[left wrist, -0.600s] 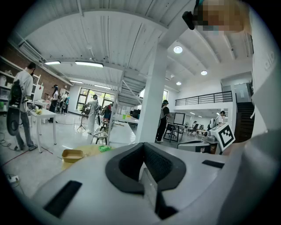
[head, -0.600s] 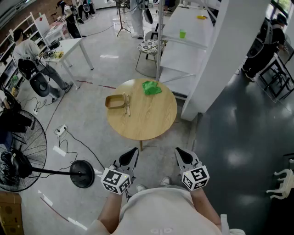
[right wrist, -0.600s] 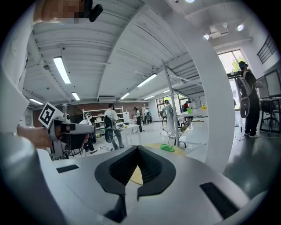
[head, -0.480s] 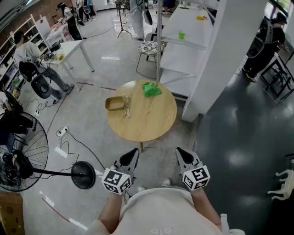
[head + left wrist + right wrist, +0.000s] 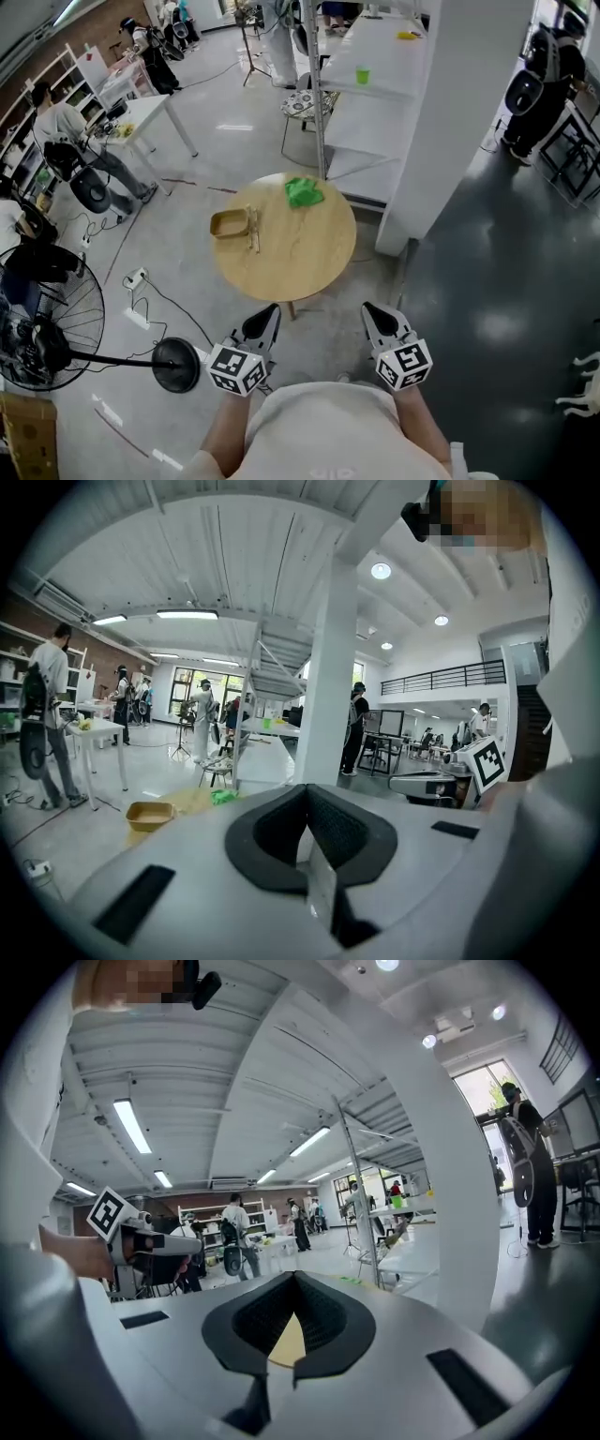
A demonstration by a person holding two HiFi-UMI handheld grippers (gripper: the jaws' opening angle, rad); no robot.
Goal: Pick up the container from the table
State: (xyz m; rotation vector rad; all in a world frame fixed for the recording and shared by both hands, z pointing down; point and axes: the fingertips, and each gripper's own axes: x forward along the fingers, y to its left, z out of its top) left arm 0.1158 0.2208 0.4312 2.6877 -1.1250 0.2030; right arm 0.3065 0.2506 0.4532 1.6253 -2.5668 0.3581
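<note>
A shallow tan container (image 5: 230, 224) sits at the left edge of the round wooden table (image 5: 300, 253); in the left gripper view the container (image 5: 150, 814) shows small at the lower left. Beside it lies a pair of thin utensils (image 5: 253, 230). A crumpled green cloth (image 5: 303, 191) lies at the table's far side. My left gripper (image 5: 270, 311) and right gripper (image 5: 371, 311) hang side by side close to my body, well short of the table. Both are shut and hold nothing: the left gripper (image 5: 302, 791) and the right gripper (image 5: 295, 1279) each show their tips meeting.
A standing fan (image 5: 42, 323) with a round black base (image 5: 175, 364) and floor cables lies at my left. A wide white pillar (image 5: 450, 112) rises right of the table. Beyond it stand a stool (image 5: 305, 97) and white tables (image 5: 375, 66), with several people at the far left.
The head view has shifted: the table and container sit slightly lower and nearer in the picture. Both grippers keep their places by my body and stay shut.
</note>
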